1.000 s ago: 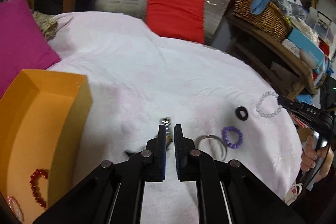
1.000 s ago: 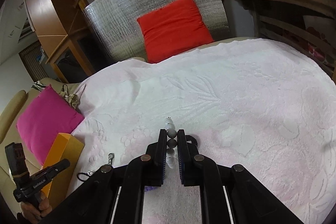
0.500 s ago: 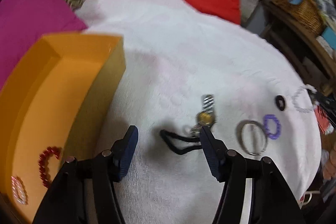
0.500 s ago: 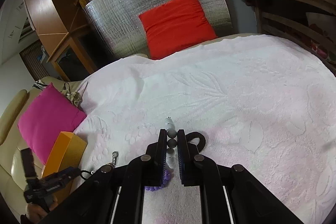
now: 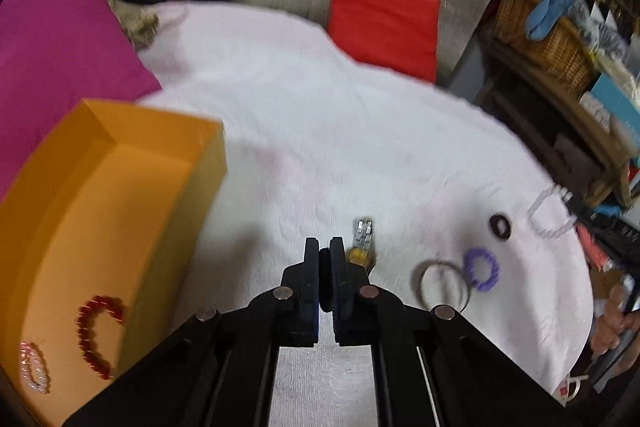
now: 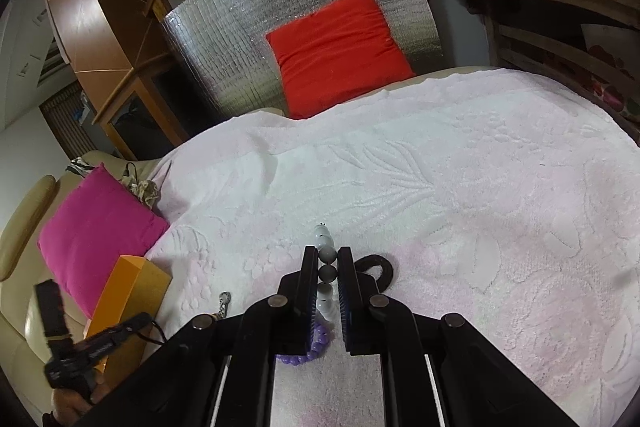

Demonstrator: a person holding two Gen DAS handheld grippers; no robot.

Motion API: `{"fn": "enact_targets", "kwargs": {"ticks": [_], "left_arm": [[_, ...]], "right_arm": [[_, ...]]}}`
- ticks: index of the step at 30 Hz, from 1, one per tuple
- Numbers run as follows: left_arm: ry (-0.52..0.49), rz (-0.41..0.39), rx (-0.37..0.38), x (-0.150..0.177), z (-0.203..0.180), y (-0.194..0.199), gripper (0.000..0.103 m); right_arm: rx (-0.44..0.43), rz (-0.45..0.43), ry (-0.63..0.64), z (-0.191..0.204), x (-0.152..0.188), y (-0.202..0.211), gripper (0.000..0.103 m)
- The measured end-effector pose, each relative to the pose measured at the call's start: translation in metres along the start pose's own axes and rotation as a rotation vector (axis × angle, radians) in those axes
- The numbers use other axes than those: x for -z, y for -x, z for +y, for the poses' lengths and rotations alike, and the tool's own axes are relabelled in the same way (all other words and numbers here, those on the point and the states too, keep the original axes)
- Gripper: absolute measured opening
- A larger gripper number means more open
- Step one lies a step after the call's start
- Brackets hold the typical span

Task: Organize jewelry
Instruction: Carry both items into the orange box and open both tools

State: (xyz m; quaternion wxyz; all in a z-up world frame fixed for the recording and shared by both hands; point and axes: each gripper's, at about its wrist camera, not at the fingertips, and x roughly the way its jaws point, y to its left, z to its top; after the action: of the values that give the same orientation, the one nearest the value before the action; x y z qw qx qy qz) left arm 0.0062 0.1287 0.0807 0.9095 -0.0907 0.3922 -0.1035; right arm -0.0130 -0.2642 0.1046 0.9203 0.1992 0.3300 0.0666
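The left gripper (image 5: 324, 247) hangs low over the white towel (image 5: 360, 131), jaws nearly together on something dark, unclear what. Just beside it lies a gold watch (image 5: 361, 241); the orange box (image 5: 132, 163) sits left. The right gripper (image 6: 328, 259) pinches a white bead bracelet (image 6: 325, 247) above a purple bracelet (image 6: 316, 343).

- My left claw (image 5: 324, 259): black linkage arms, silver round rivets, dark-blue finger pads.
- My right claw (image 6: 328, 267): same black build, silver rivets.
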Motion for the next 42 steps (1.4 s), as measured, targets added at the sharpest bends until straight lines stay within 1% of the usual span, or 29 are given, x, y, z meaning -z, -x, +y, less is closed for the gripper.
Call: {"fn": "enact_targets", "kwargs": {"ticks": [3,6,9,12,15,19,23,26,29,32,34,36,38,42], "left_arm": [[0.010,-0.086,-0.008,-0.005,0.001,0.023,0.005],[0.023,-0.142,-0.012,-0.008,0.003,0.036,0.005],[0.024,-0.179,-0.040,-0.011,0.006,0.045,0.005],[0.048,-0.215,-0.054,-0.012,0.017,0.060,0.005],[0.062,-0.249,-0.089,-0.011,0.029,0.073,0.005],[0.074,-0.266,-0.135,-0.008,0.045,0.086,0.005],[0.105,-0.272,-0.168,-0.003,0.066,0.099,0.005],[0.131,-0.276,-0.229,0.002,0.087,0.109,0.005],[0.175,-0.255,-0.273,0.006,0.108,0.113,0.005],[0.229,-0.240,-0.324,0.009,0.128,0.115,0.005],[0.240,-0.230,-0.376,0.011,0.138,0.115,0.005],[0.263,-0.205,-0.415,0.013,0.150,0.110,0.005],[0.298,-0.169,-0.436,0.016,0.161,0.103,0.005],[0.381,-0.098,-0.485,0.023,0.188,0.091,0.005]], "right_arm": [[-0.028,-0.010,0.011,0.009,0.000,0.001,0.011],[-0.078,-0.005,0.017,0.023,0.002,-0.002,0.011],[-0.125,0.000,0.027,0.040,0.005,-0.006,0.011],[-0.167,0.005,0.044,0.061,0.009,-0.010,0.011],[-0.204,0.016,0.058,0.082,0.014,-0.015,0.011],[-0.246,0.035,0.089,0.117,0.024,-0.024,0.011],[-0.299,0.052,0.124,0.154,0.034,-0.033,0.011],[-0.345,0.065,0.163,0.190,0.044,-0.039,0.011],[-0.380,0.070,0.217,0.227,0.055,-0.045,0.011],[-0.406,0.076,0.257,0.260,0.065,-0.054,0.011],[-0.414,0.083,0.279,0.282,0.070,-0.061,0.011],[-0.418,0.083,0.298,0.305,0.073,-0.069,0.011],[-0.420,0.090,0.306,0.321,0.074,-0.077,0.011],[-0.388,0.123,0.345,0.350,0.081,-0.098,0.011]]}}
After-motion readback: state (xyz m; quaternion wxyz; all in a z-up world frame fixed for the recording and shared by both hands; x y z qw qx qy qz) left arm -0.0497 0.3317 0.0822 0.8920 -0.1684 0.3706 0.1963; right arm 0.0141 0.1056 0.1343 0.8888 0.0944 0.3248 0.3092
